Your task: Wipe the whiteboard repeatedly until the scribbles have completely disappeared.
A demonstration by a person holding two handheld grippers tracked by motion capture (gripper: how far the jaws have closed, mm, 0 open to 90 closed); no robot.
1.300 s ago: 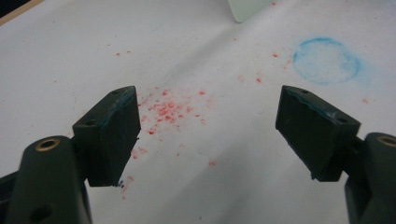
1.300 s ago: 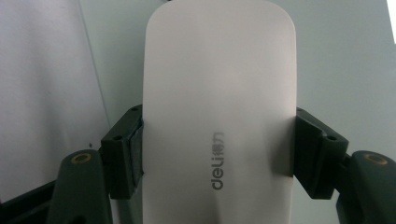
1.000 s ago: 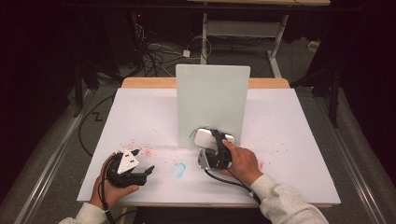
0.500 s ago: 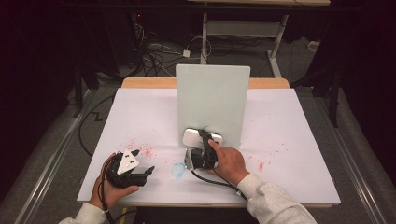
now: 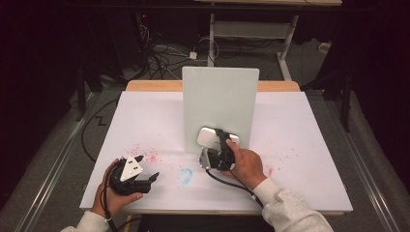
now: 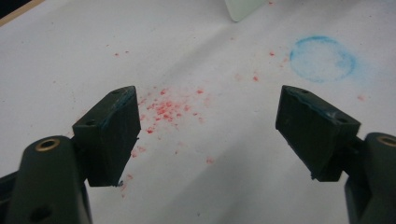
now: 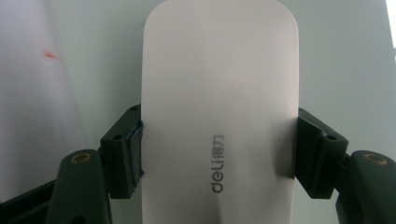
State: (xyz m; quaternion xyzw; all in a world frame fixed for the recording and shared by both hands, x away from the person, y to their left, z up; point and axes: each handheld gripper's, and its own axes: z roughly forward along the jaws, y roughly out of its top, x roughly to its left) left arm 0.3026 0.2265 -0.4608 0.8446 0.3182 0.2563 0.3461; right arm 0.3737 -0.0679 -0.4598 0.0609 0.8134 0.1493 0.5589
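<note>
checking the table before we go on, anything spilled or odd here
Yes: the white table cover is stained. Red specks lie scattered ahead of the left tongs, with a smudged blue ring nearby. More red flecks lie right of the upright board.

"deli" logo on white mouse [image 7: 219, 112]

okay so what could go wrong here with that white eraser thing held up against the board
The right hand-held gripper pinches the smooth white block only by its side edges, so it might slip out. Pressing it on the upright board could tip the board backward. The trailing cable may snag.
</note>
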